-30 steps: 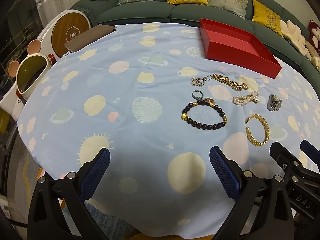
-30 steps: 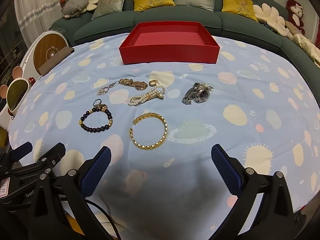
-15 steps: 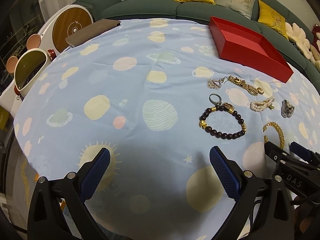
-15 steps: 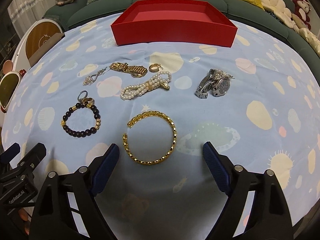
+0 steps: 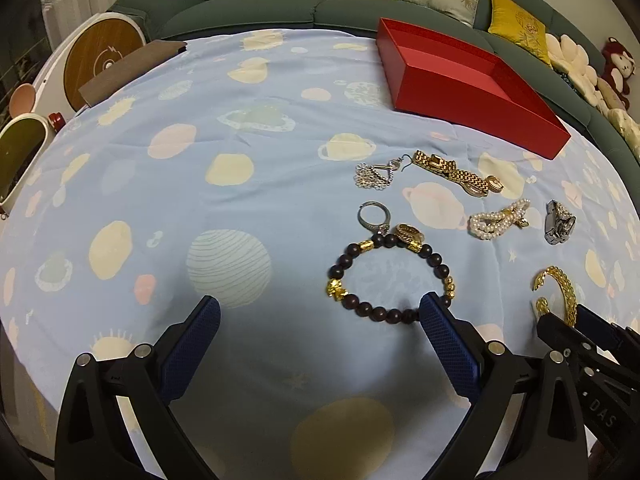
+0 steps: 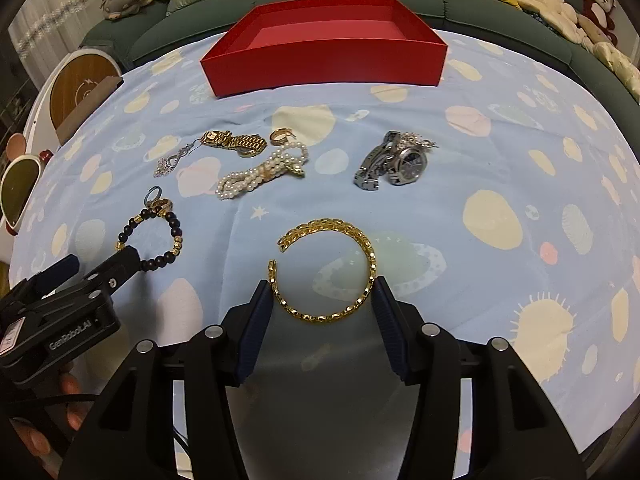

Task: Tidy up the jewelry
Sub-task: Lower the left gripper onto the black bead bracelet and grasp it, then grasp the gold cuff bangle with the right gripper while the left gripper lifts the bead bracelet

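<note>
A gold cuff bangle (image 6: 320, 317) lies flat on the blue cloth between the blue pads of my right gripper (image 6: 322, 286). The jaws are closing and both pads touch its sides. My left gripper (image 5: 320, 320) hangs wide open over the cloth, its right fingertip (image 5: 434, 312) at the near edge of a dark bead bracelet (image 5: 376, 312) and nothing between its pads. Beyond lie a pearl bracelet (image 6: 260, 172), a silver watch (image 6: 396, 160), a gold watch (image 6: 236, 142) and a silver earring (image 6: 172, 162). The red box (image 6: 320, 64) stands open at the back.
A silver ring (image 5: 374, 216) and a gold ring (image 5: 410, 234) lie against the bead bracelet's far side. A green sofa (image 6: 480, 4) with cushions curves behind the table. White round devices (image 5: 100, 64) stand at the left edge. A hand (image 6: 72, 400) holds the left gripper.
Both grippers came down and forward toward the jewelry. The right jaws narrowed from wide open onto the gold bangle's sides. The left gripper's right finger reached the bead bracelet's edge.
</note>
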Tool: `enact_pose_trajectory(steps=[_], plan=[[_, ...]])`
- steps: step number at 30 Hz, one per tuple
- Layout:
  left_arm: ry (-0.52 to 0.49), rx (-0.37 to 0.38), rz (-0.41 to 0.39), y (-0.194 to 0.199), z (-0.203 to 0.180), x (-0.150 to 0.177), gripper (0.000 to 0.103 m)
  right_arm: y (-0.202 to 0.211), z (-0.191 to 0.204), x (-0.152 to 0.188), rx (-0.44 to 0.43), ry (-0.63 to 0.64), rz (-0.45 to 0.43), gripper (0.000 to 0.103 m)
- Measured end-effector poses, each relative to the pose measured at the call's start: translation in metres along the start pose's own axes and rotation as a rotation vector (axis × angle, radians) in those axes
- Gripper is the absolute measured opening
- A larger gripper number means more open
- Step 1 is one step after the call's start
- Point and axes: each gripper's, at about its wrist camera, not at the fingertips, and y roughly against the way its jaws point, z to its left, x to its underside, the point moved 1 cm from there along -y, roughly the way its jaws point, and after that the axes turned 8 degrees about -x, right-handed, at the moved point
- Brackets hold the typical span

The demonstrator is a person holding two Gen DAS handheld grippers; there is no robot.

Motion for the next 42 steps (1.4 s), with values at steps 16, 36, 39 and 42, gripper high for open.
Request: enact_pose_trajectory(steps=[16,36,39,42], plan=[[-0.060,0.165,-0.039,0.007,-0.030,0.000,0.032,0.024,-0.027,0.014,-0.009,-0.056,-0.036,0.050],[-0.034,0.320,-0.076,0.052,-0.019,0.002,0.005,0.049,-0.027,0.011,-0.018,-0.038,-0.094,0.050],[-0.050,0.341,-0.108,0.075,-0.022,0.001,0.005,0.063,-0.022,0.008,-0.023,-0.021,-0.122,0.050],[-0.071,0.349,-0.143,0.097,-0.026,0.000,0.005,0.079,-0.017,0.005,-0.033,-0.007,-0.150,0.050]])
